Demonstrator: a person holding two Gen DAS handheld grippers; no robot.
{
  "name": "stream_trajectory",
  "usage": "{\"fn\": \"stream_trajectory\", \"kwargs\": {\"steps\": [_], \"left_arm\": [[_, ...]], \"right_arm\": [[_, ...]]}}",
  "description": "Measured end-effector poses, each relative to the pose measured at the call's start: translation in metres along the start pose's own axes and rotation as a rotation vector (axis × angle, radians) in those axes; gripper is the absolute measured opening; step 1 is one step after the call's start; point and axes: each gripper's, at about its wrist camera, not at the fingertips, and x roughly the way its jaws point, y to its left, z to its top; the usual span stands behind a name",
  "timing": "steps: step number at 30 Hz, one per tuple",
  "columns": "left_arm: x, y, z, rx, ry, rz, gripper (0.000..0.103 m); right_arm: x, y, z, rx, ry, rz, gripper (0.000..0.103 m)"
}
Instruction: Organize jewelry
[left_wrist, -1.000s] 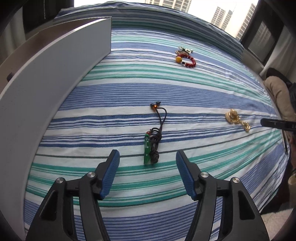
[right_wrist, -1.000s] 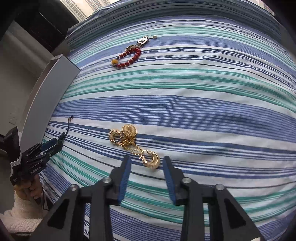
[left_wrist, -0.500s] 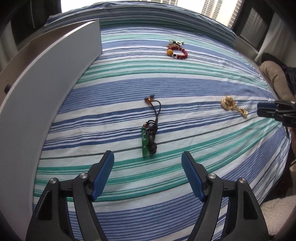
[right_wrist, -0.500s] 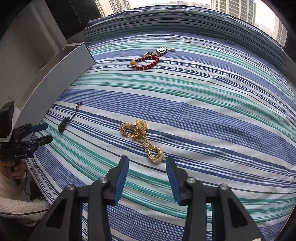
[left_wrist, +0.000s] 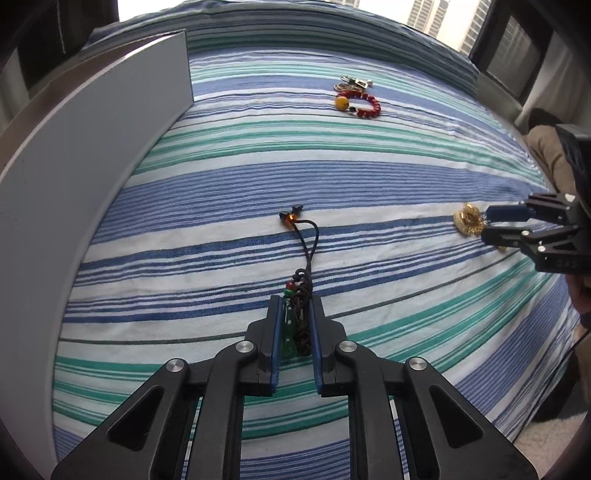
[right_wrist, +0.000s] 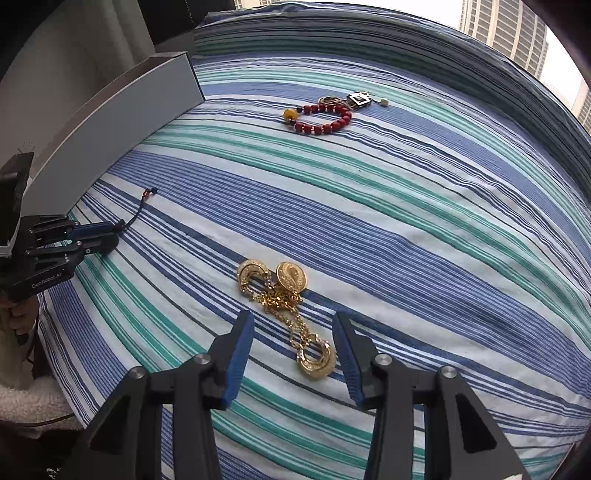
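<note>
Left gripper (left_wrist: 294, 325): clamped on green pendant (left_wrist: 288, 334) of black cord necklace (left_wrist: 305, 258), on striped sheet (left_wrist: 332, 155) beside grey box (left_wrist: 92, 147). Right gripper (right_wrist: 293, 356): spread wide, straddling gold chain (right_wrist: 286, 306), farther from box. Red bead bracelet (right_wrist: 323, 118): well beyond, untouched.

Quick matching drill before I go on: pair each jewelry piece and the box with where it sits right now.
1. green pendant
2. gold chain
3. red bracelet
4. grey box

a. far side of the bed
b. along the bed's left edge
c. clamped in the left claw
d. between the open fingers of the right claw

Pairs: 1-c, 2-d, 3-a, 4-b
</note>
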Motion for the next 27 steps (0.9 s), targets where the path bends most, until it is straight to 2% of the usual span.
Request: {"fn": "stream_trajectory", "kwargs": {"steps": [4, 5, 6, 7, 8, 12, 19, 22, 27], "left_arm": [[-0.008, 0.008, -0.001, -0.051, -0.016, -0.028, 0.010], [-0.012, 0.009, -0.002, -0.058, -0.025, -0.031, 0.010], [-0.016, 0.010, -0.002, -0.065, -0.034, -0.037, 0.010], [-0.021, 0.010, -0.001, -0.070, -0.043, -0.043, 0.010], [-0.027, 0.009, -0.001, -0.072, -0.053, -0.046, 0.009], [-0.056, 0.011, 0.003, -0.075, -0.092, -0.048, 0.009], [-0.118, 0.028, 0.012, -0.115, -0.155, -0.028, 0.010], [-0.155, 0.047, 0.015, -0.139, -0.200, 0.006, 0.010], [-0.216, 0.100, 0.021, -0.217, -0.277, 0.114, 0.010]], "right_arm": [[0.007, 0.005, 0.011, -0.014, -0.018, 0.016, 0.046], [0.007, 0.007, 0.013, -0.018, -0.015, 0.028, 0.043], [0.006, 0.008, 0.012, -0.022, -0.013, 0.024, 0.038], [0.005, 0.008, 0.012, -0.018, -0.009, 0.033, 0.015], [0.002, 0.007, 0.012, 0.000, -0.003, 0.052, 0.012], [-0.020, 0.007, 0.009, 0.028, -0.027, 0.055, 0.011], [-0.083, 0.022, 0.024, 0.027, -0.127, 0.121, 0.011], [-0.109, 0.041, 0.043, -0.014, -0.176, 0.147, 0.011], [-0.136, 0.086, 0.093, -0.093, -0.270, 0.222, 0.011]]}}
